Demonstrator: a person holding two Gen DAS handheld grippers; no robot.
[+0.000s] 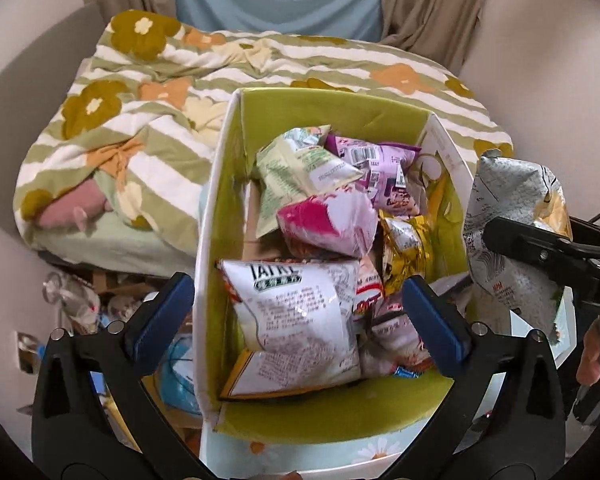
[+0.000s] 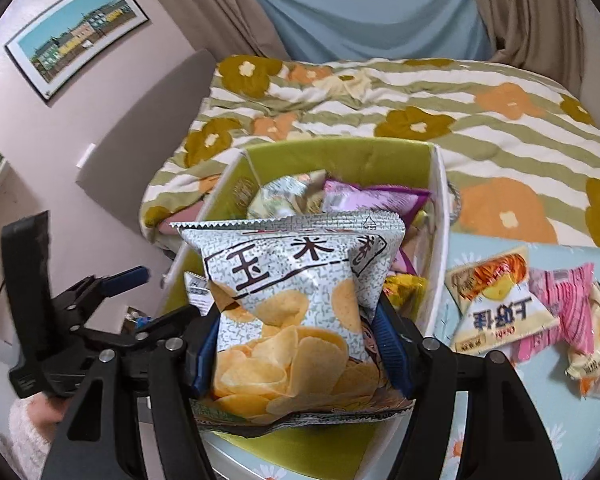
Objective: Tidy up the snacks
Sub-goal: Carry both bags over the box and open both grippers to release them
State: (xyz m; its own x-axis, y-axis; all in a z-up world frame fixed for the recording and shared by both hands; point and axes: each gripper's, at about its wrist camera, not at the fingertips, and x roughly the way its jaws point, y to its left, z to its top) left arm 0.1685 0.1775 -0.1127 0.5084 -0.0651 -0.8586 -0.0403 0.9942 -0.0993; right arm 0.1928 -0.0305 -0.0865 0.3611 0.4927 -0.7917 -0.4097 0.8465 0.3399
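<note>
Mid-stowing: right tongs clenched on chips above the box, left tongs released; next, lowering and letting go inside.

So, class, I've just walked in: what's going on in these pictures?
A person is sorting snacks into a green-lined box beside a bed. The right claw is shut on a grey chip bag, holding it by the box's near right corner. The left claw hangs open over the snack bags already inside. A cream packet and a pink packet wait outside.
</note>
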